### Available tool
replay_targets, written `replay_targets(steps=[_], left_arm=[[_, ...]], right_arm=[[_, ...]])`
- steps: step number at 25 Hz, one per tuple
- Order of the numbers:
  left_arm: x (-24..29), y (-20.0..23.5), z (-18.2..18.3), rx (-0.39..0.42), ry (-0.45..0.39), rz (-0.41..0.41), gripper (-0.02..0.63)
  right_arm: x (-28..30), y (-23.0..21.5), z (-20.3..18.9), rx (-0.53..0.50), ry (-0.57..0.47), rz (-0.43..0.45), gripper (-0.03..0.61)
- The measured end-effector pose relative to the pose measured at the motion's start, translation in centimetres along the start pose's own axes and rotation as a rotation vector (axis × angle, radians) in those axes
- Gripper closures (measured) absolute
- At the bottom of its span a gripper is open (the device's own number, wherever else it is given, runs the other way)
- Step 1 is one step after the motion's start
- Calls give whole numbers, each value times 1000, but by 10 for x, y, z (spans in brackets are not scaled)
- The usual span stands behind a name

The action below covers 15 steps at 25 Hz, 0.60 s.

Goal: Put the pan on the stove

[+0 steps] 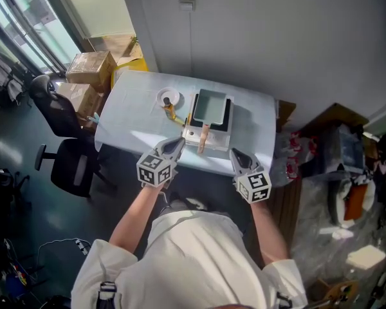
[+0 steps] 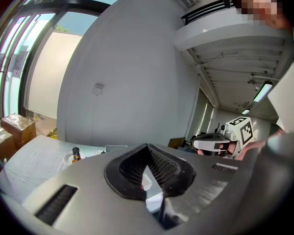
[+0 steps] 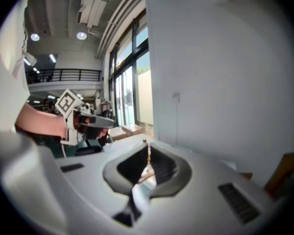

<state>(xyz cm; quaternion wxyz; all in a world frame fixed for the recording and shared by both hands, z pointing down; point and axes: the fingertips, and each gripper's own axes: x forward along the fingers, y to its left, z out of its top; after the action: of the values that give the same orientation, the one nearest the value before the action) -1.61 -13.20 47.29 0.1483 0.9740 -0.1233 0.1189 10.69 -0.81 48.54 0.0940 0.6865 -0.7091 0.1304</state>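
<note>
A white-covered table (image 1: pixel 122 118) is seen ahead of the person. Near the table's middle a portable stove (image 1: pixel 192 134) is set, and the rectangular pan (image 1: pixel 210 105) appears to be resting on it already. The pan's long axis is run toward the table's near edge, with its wooden handle (image 1: pixel 204 138) pointed between the tools. At that edge the left gripper (image 1: pixel 175 148) and right gripper (image 1: pixel 237 154) are held, both pressed together and empty. The handle is judged slightly nearer the left.

The table (image 1: pixel 132 108) carries a stove (image 1: pixel 192 134) and plate (image 1: pixel 175 95).
</note>
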Motion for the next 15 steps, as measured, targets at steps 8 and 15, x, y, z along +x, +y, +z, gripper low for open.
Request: replay_targets(steps=[8, 15], left_arm=[[-18, 19, 18, 72, -25, 8, 589], [-18, 33, 31, 81, -39, -21, 589]], right_arm=[[-4, -3, 19, 7, -38, -105, 543], [-10, 1, 36, -15, -90, -159, 543]])
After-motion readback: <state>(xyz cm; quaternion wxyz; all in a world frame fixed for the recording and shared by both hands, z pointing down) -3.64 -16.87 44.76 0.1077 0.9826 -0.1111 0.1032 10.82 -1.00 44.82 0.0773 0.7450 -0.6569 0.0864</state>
